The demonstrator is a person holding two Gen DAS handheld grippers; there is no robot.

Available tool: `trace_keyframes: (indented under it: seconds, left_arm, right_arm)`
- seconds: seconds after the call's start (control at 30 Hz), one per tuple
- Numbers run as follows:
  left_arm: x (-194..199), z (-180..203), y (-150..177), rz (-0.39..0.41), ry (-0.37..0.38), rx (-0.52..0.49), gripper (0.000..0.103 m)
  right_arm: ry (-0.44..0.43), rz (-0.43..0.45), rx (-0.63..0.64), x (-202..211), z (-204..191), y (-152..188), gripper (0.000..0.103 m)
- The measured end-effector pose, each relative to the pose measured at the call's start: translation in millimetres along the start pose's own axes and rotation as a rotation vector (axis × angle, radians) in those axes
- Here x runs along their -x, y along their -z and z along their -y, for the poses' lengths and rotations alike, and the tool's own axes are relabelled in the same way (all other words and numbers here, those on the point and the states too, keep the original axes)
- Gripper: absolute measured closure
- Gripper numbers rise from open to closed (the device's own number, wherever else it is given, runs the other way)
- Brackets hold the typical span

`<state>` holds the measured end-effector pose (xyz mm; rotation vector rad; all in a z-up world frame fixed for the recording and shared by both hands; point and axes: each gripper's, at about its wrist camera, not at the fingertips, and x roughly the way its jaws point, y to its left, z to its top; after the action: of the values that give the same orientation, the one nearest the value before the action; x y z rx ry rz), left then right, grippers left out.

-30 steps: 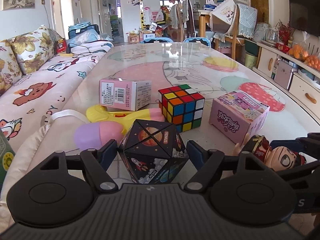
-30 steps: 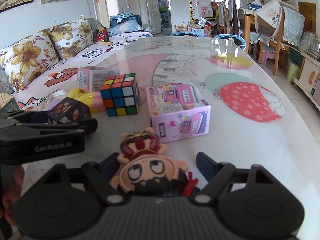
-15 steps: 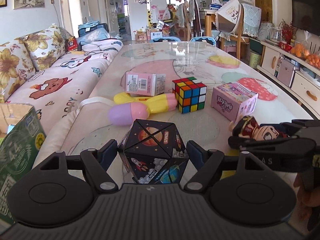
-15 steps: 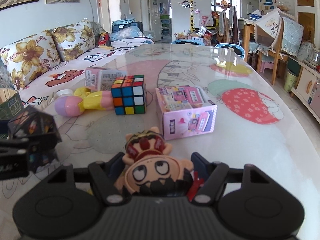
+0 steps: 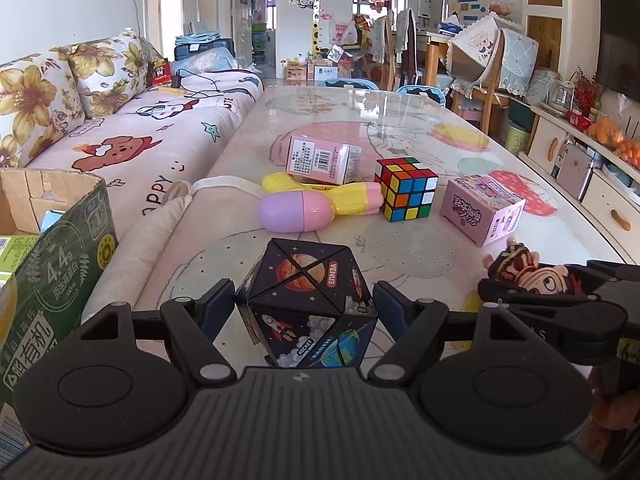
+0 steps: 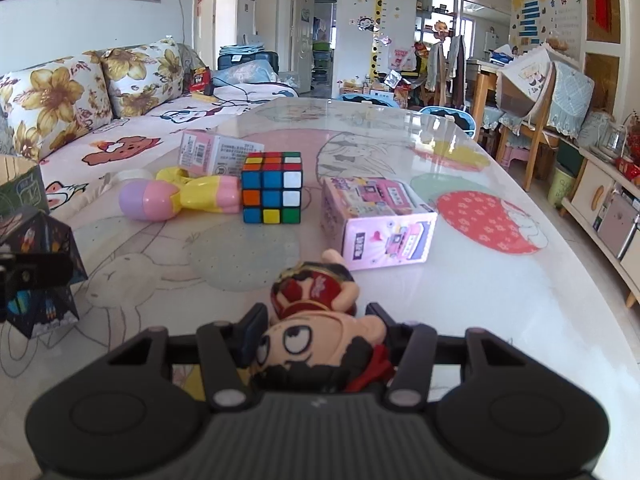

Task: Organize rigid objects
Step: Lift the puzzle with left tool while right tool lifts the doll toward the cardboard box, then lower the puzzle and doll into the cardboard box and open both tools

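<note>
Black space-print puzzle (image 5: 306,304) clenched in my left gripper (image 5: 306,308), cartoon figurine (image 6: 316,332) clamped in my right gripper (image 6: 316,334), both lifted clear of the table (image 6: 500,300), presumably bound for the cardboard box (image 5: 52,236) at nine o'clock.

To my left stood a floral-cushioned sofa (image 5: 100,120) and an open green carton (image 5: 52,248); wooden chairs (image 6: 532,120) waited beyond.
</note>
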<state>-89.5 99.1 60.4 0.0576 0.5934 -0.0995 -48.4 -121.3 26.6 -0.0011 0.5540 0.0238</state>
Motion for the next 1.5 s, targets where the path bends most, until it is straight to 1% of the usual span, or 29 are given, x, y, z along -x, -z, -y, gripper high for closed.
trace_keyframes:
  seconds: [0.23,0.37,0.5,0.63,0.83,0.9,1.07,1.2,1.27,1.37,1.43,1.5]
  left_arm:
    - [9,-1,2,0.028,0.022,0.009,0.008]
    - [13,-7,-1,0.048,0.023,0.053,0.008]
    - [19,-14,-6,0.096,-0.017,0.084,0.008]
    - [22,-25,-9,0.139,-0.084,0.116,0.008]
    - [28,-52,-16,0.174,-0.162,0.201,0.008]
    - [30,-63,-19,0.186,-0.187,0.234,0.008]
    - [41,-90,-25,0.221,-0.279,0.304,0.008]
    - [53,-115,-28,0.261,-0.394,0.361,0.008]
    - [58,-128,-27,0.267,-0.468,0.388,0.008]
    - [62,-147,-26,0.255,-0.572,0.439,0.008]
    - [63,-158,-25,0.233,-0.632,0.465,0.008]
    - [60,-164,-26,0.201,-0.665,0.500,0.008]
  right_arm:
    - [0.022,-0.033,-0.070,11,2,4,0.050]
    - [0.011,-0.043,-0.104,21,0,2,0.050]
    - [-0.014,-0.026,-0.105,33,-9,-6,0.050]
    - [-0.063,-0.006,-0.081,42,-27,-21,0.050]
    - [-0.168,0.013,-0.022,50,-68,-49,0.050]
    - [-0.220,0.014,-0.001,50,-85,-59,0.050]
    - [-0.343,0.030,0.071,46,-136,-84,0.050]
    - [-0.424,0.043,0.134,36,-178,-105,0.050]
    - [-0.464,0.040,0.153,26,-197,-115,0.050]
    - [-0.518,0.035,0.174,11,-225,-130,0.050]
    - [-0.557,0.025,0.180,1,-244,-139,0.050]
    - [-0.590,0.013,0.190,-9,-262,-146,0.050]
